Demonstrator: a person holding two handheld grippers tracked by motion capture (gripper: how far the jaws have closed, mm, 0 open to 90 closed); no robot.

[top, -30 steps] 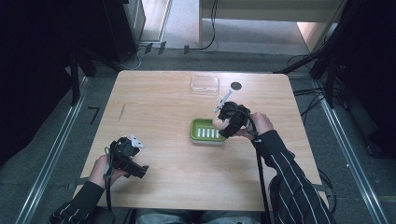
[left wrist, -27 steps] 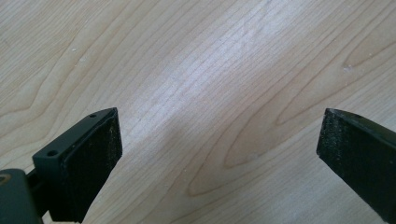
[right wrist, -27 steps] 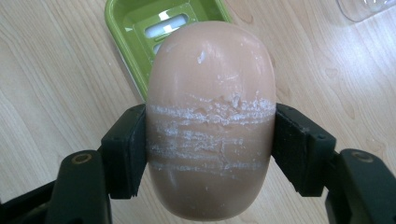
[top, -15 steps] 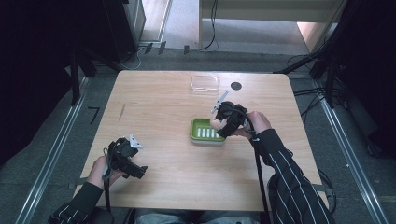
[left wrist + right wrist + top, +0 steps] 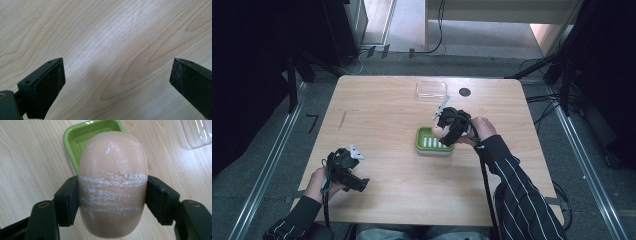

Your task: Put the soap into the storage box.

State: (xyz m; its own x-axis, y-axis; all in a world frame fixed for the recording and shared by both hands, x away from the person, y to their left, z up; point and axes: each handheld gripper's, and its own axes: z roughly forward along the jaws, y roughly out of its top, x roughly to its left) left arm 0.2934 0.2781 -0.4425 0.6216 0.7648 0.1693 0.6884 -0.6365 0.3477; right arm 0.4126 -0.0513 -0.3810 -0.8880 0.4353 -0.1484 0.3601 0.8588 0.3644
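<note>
The right gripper (image 5: 112, 202) is clamped across the short width of a pale pink, oval bar of soap (image 5: 112, 182), one black pad pressed on each flank; whitish scuff lines band the bar where the pads bite. The landmark is the green, rectangular plastic soap dish (image 5: 75, 142). In the right gripper view the bar's long axis runs straight out from the jaws, and its far rounded end overlaps the dish's near part, so the dish lies ahead of and below the held bar. Whether soap and dish touch cannot be told. In the high view the right gripper (image 5: 451, 125) hangs over the right-hand end of the dish (image 5: 428, 145), whose ribbed floor is bare.

The left gripper (image 5: 117, 82) is wide open over plain wood, holding nothing; in the high view it (image 5: 346, 171) sits well apart from the dish, toward the near left. A clear plastic lid (image 5: 431, 89) lies beyond the dish.

Judgement: the right hand is far nearer; the placement depends on lining the bar's long axis up with the dish's.
</note>
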